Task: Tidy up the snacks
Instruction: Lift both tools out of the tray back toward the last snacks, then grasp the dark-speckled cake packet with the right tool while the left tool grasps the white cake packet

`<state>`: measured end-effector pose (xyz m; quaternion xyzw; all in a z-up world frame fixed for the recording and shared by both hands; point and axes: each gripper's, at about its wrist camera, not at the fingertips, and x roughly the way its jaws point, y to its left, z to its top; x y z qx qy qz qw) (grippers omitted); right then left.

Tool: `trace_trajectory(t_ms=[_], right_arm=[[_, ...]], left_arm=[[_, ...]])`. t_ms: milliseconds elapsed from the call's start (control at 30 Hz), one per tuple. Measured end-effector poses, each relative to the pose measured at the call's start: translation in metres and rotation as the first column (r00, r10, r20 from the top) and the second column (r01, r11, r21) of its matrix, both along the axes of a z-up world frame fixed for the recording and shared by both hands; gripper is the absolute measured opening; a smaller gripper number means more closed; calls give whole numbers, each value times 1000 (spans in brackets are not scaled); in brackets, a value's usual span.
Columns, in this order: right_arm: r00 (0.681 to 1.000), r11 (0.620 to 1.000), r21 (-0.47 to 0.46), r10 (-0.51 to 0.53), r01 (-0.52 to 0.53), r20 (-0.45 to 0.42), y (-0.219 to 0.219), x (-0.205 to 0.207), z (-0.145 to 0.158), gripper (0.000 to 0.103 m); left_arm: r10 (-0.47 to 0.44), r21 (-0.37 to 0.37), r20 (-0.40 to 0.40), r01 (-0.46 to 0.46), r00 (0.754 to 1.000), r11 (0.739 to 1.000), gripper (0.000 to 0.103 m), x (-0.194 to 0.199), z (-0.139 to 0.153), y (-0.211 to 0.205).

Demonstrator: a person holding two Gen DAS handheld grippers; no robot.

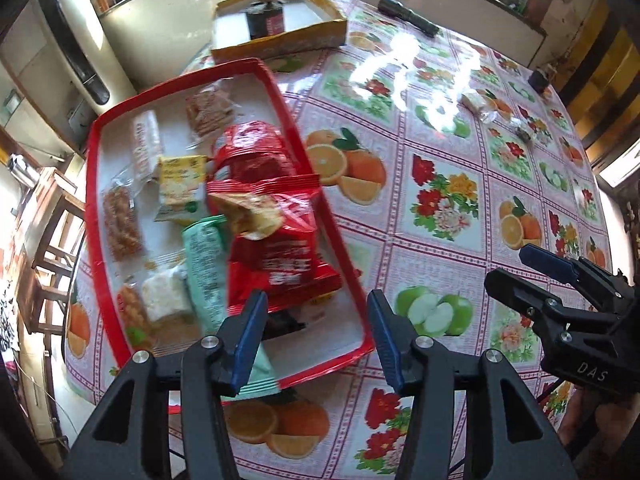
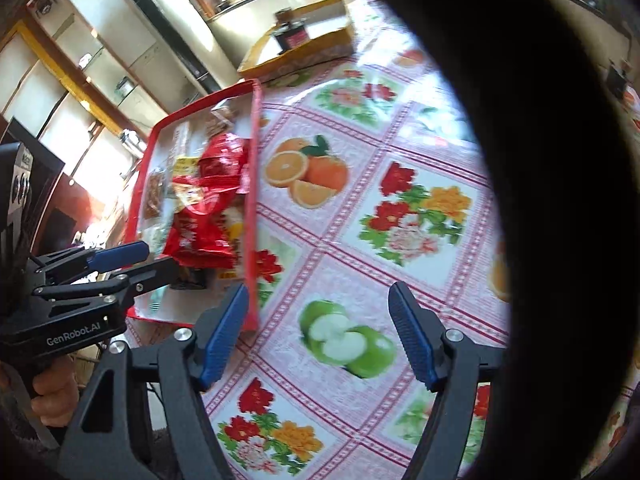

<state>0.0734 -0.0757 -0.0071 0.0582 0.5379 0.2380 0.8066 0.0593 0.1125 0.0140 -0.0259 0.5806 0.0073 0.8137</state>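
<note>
Both grippers agape, empty — dark blur (perhaps strap) blocks right view.

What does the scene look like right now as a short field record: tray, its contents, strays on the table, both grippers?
tray: red tray on the fruit-print tablecloth
contents: red snack bags, mint-green packet, yellow packet, clear-wrapped biscuits
strays: small wrapped snack far across the table
other: yellow box, black flashlight
left gripper: open, empty, over the tray's near edge
right gripper: open, empty, over bare cloth
</note>
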Motion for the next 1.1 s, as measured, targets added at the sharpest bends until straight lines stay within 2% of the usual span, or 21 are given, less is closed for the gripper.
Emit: trace_trajectory(t_ms=[200, 367, 533, 700, 900, 933, 1000, 1100], right_arm=[[984, 983, -29, -180, 180, -7, -83, 23, -18, 73], [968, 967, -54, -249, 250, 18, -132, 46, -20, 73], [970, 966, -91, -235, 241, 67, -155, 76, -21, 73], [964, 960, -114, -244, 256, 108, -177, 114, -25, 74], [963, 958, -178, -191, 225, 191, -179, 161, -24, 78], [962, 958, -184, -183, 221, 201, -179, 169, -24, 81], [968, 957, -214, -156, 197, 196, -178, 187, -29, 86], [984, 964, -231, -100, 132, 148, -173, 207, -44, 87]], left_arm=[[-60, 8, -29, 61, 998, 998, 51, 38, -14, -60], [-86, 78, 5, 86, 996, 993, 51, 64, -21, -101], [-88, 107, 31, 85, 996, 991, 51, 85, -27, -126], [-66, 134, 10, 64, 998, 989, 51, 107, -38, -138], [-10, 51, -74, 14, 997, 999, 51, 158, -49, -145], [-2, 47, -82, 6, 997, 999, 51, 167, -49, -146], [-3, 27, -107, 6, 994, 1000, 51, 184, -52, -149], [23, -7, -122, -24, 992, 1000, 51, 206, -52, -148]])
